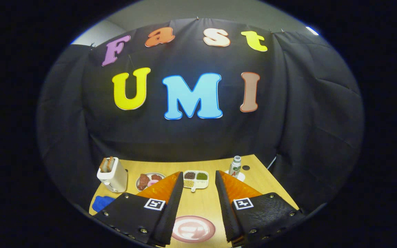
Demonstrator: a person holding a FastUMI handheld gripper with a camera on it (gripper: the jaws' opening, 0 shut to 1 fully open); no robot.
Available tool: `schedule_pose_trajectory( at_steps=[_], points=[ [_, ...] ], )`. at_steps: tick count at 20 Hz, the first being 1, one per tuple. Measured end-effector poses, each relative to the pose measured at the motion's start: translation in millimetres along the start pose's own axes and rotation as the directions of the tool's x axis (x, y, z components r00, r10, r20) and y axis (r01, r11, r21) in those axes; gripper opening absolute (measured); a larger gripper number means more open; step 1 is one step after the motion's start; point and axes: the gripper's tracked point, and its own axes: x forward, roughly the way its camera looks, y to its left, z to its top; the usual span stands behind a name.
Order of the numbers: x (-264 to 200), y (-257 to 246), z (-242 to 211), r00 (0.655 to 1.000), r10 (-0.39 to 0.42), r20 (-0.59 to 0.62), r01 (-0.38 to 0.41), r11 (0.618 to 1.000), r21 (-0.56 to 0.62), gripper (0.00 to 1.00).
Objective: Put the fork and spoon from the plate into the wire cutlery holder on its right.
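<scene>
the hand-held gripper [198,193] hangs above the wooden tabletop [202,203] with its fingers spread wide and nothing between them but bare wood. each finger carries a small square black-and-white marker; no words can be read on them. a pinkish plate [193,229] lies near, in the gap between the fingers; whether a fork or spoon lies on it cannot be told. beyond the fingertips sits a white divided tray [195,179] holding dark, green and pale yellow grains in separate sections. left of it, a round dish [148,181] holds reddish-brown food. far left stands a white toaster [113,174] with toast in its slots, a blue cloth [102,202] nearer. far right, a small bottle [235,166] bears a label too small to read.
</scene>
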Motion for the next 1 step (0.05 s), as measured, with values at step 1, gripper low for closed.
schedule_pose_trajectory(
  at_steps=[1],
  points=[
    [-2.8,5.6,2.5,1.0,0.016,0.022,-0.016,1.0,-0.011,0.57]
  ],
)
